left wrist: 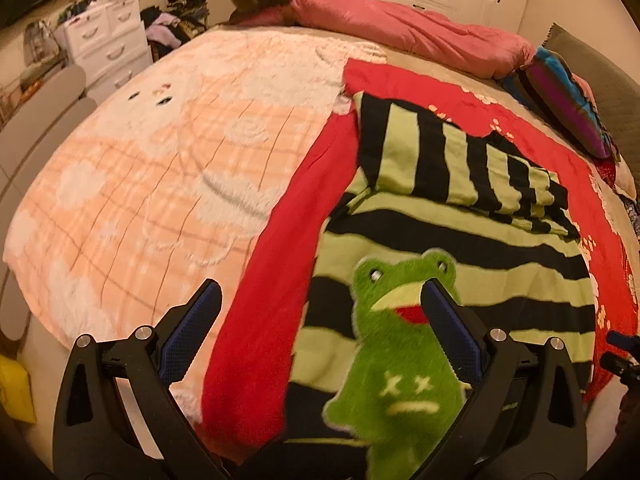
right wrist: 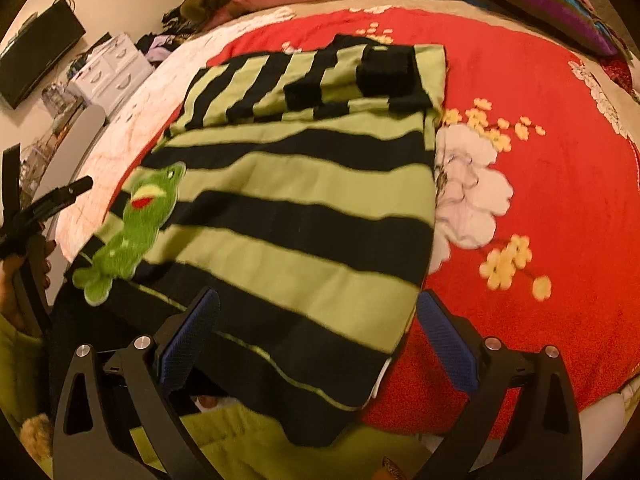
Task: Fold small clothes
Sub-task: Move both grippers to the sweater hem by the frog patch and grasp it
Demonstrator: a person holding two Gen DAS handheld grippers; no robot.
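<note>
A small green-and-black striped sweater [left wrist: 460, 248] [right wrist: 304, 208] lies flat on a red flowered blanket [left wrist: 256, 320] [right wrist: 540, 160], its sleeves folded across the top. A fuzzy green frog patch [left wrist: 400, 360] [right wrist: 136, 224] sits on its left side. My left gripper [left wrist: 320, 312] hovers open over the sweater's left edge, one blue pad on the frog, nothing held. My right gripper [right wrist: 318, 320] hangs open above the sweater's bottom right corner, which droops over the bed edge. The left gripper [right wrist: 44, 208] shows at the far left of the right wrist view.
A peach plaid blanket [left wrist: 140, 184] covers the bed's left half. A pink quilt [left wrist: 400, 28] and a striped pillow [left wrist: 568, 100] lie at the head. White drawers [left wrist: 104, 36] stand by the wall. A hand and green sleeve [right wrist: 16, 312] show at left.
</note>
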